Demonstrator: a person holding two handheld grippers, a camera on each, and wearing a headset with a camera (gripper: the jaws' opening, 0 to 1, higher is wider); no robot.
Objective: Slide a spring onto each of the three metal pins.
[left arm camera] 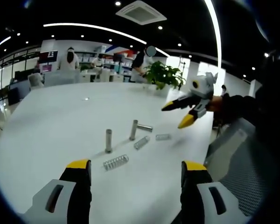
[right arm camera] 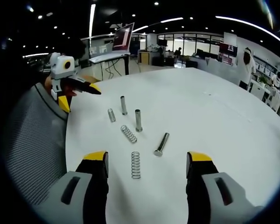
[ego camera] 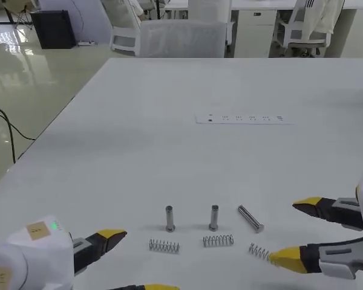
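Three metal pins sit near the front of the white table [ego camera: 187,157]: the left pin [ego camera: 169,218] and the middle pin [ego camera: 214,217] stand upright, and the right pin [ego camera: 250,219] lies on its side. A spring lies just in front of each: left spring [ego camera: 164,246], middle spring [ego camera: 218,241], right spring [ego camera: 259,251]. My left gripper [ego camera: 133,263] [left arm camera: 135,165] is open and empty, low at the front left of the left spring [left arm camera: 115,162]. My right gripper [ego camera: 293,231] [right arm camera: 148,156] is open and empty, its jaws facing the right spring [right arm camera: 136,164] and the lying pin [right arm camera: 161,143].
A flush power strip [ego camera: 242,118] is set into the table farther back. The table's left edge [ego camera: 54,121] drops to a shiny floor with a black cable. Office chairs [ego camera: 181,36] stand beyond the far edge. A mesh chair back [right arm camera: 32,140] is close behind the front edge.
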